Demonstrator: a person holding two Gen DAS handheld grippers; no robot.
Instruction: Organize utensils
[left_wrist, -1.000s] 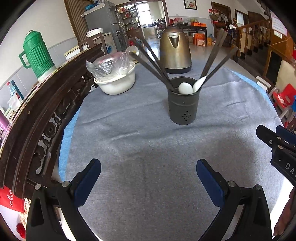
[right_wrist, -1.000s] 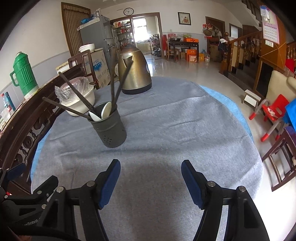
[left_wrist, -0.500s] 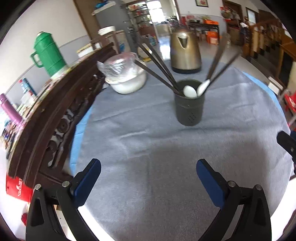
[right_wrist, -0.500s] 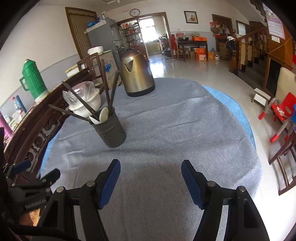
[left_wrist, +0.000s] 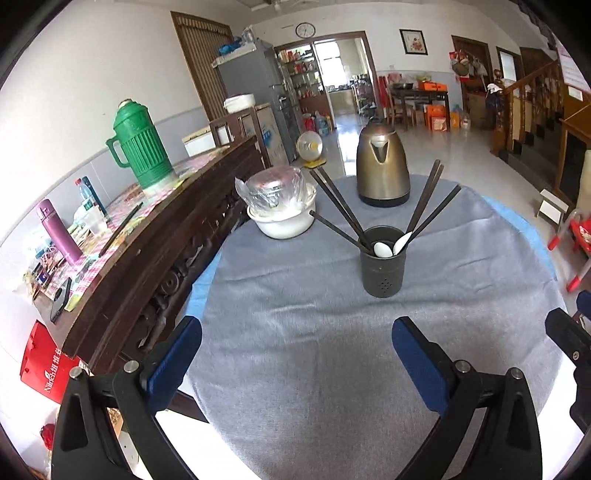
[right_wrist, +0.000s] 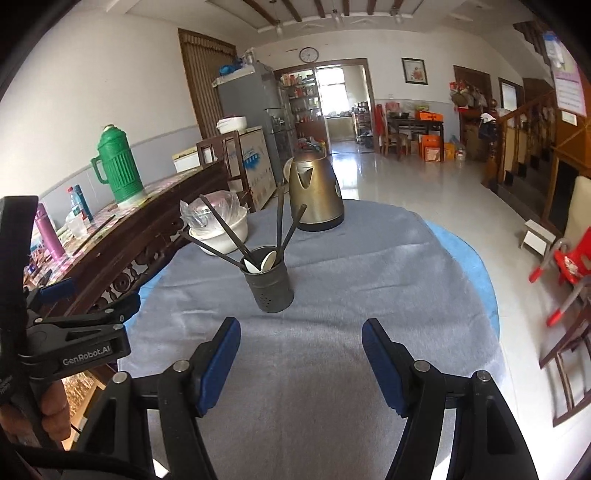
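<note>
Utensil holder (left_wrist: 383, 263): dark cylindrical cup with small holes low on its wall, upright on the grey cloth (left_wrist: 314, 332) that covers the round surface, roughly mid-surface and well ahead of both grippers. Contents: several dark chopsticks (left_wrist: 340, 214) fanned outward, some leaning left and others right, and two white spoons (left_wrist: 391, 247) with bowls showing at the rim.

Left gripper (left_wrist: 295, 350): blue-padded fingers spread wide, nothing between them, held above the near part of the cloth. Also seen from the right wrist view at far left (right_wrist: 92, 306), gripped by a hand (right_wrist: 51, 410).

Right gripper (right_wrist: 301, 350): fingers spread wide, nothing between them, above the near cloth with the holder (right_wrist: 271, 284) ahead and slightly left.

Behind the holder, on the cloth: bronze electric kettle (left_wrist: 382, 166) toward the far edge; white bowl (left_wrist: 284, 221) with a clear plastic bag over its contents, to the holder's far left.

Beyond the surface's left edge: carved dark wooden furniture back (left_wrist: 155, 266); behind it a sideboard carrying a green thermos jug (left_wrist: 138, 147) and a purple bottle (left_wrist: 59, 232)
</note>
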